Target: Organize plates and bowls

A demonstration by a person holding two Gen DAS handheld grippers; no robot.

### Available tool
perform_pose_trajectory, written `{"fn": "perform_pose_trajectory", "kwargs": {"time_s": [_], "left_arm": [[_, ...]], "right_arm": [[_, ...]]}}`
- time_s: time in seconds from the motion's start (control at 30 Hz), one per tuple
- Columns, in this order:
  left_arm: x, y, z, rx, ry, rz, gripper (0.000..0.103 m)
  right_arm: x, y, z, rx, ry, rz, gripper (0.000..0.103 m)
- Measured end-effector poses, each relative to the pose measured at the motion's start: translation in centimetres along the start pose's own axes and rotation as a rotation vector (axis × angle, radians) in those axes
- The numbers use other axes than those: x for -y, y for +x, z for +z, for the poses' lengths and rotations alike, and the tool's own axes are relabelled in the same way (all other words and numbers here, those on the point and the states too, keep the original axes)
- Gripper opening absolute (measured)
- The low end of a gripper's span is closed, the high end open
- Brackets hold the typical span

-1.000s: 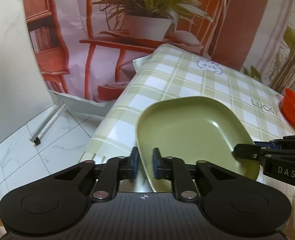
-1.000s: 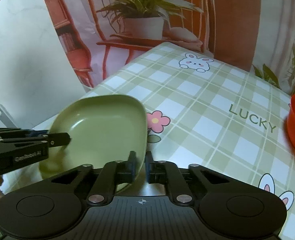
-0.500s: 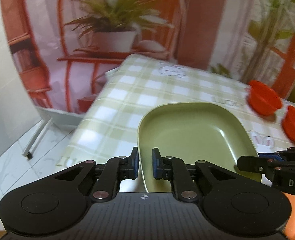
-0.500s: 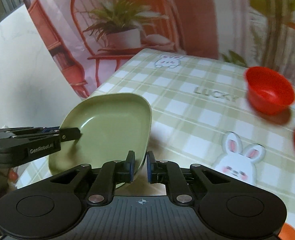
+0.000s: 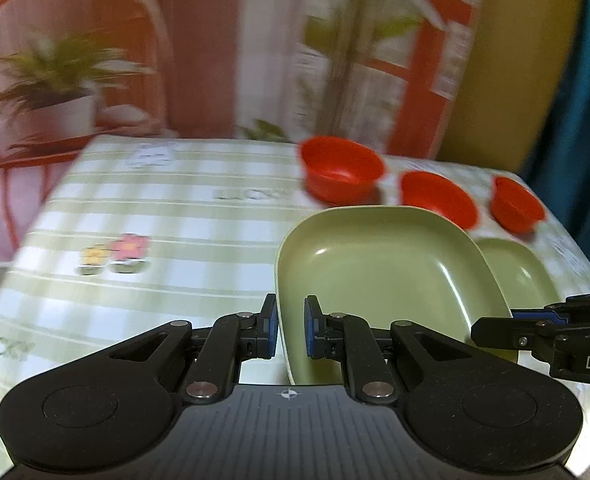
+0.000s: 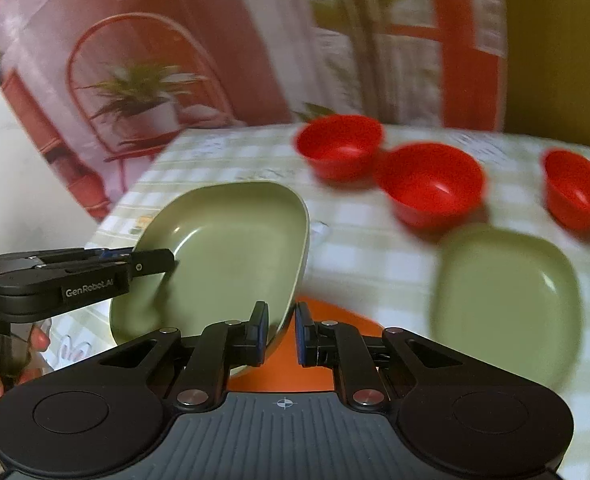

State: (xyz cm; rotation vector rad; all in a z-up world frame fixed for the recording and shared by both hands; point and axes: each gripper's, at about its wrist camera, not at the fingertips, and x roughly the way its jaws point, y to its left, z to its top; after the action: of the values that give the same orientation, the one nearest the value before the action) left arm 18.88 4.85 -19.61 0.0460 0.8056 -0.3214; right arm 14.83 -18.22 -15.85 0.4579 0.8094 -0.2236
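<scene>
Left wrist view: left tongs (image 5: 289, 330) and right tongs (image 6: 279, 334) both clench the rim of the square green plastic plate (image 5: 383, 276), now carried rightward above the checked bench (image 5: 167, 216), nearing the second green plate (image 6: 507, 292) for stacking.

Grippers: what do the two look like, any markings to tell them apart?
Both are matte black, with ribbed grey housings, silver pivot screws and blue pads inside the jaws. The left gripper carries white lettering "GenRobot.AI" on its side; the right gripper shows "DA", cut off at the frame edge.
</scene>
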Motion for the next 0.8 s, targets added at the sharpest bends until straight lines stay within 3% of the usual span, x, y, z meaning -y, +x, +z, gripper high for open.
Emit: {"fn": "perform_pose_trajectory", "kwargs": {"time_s": [0.27,0.8], "left_arm": [[3.7,0.9,-1.7,-0.055,0.073,-0.051,0.014],[5.1,1.2,-3.1,-0.091,0.130,0.014,0.015]], "right_arm": [[2.3,-1.2,-3.8,-0.065,0.070,-0.037,0.013],[3.0,-0.7,-5.6,-0.097,0.101,-0.024,0.013]]}}
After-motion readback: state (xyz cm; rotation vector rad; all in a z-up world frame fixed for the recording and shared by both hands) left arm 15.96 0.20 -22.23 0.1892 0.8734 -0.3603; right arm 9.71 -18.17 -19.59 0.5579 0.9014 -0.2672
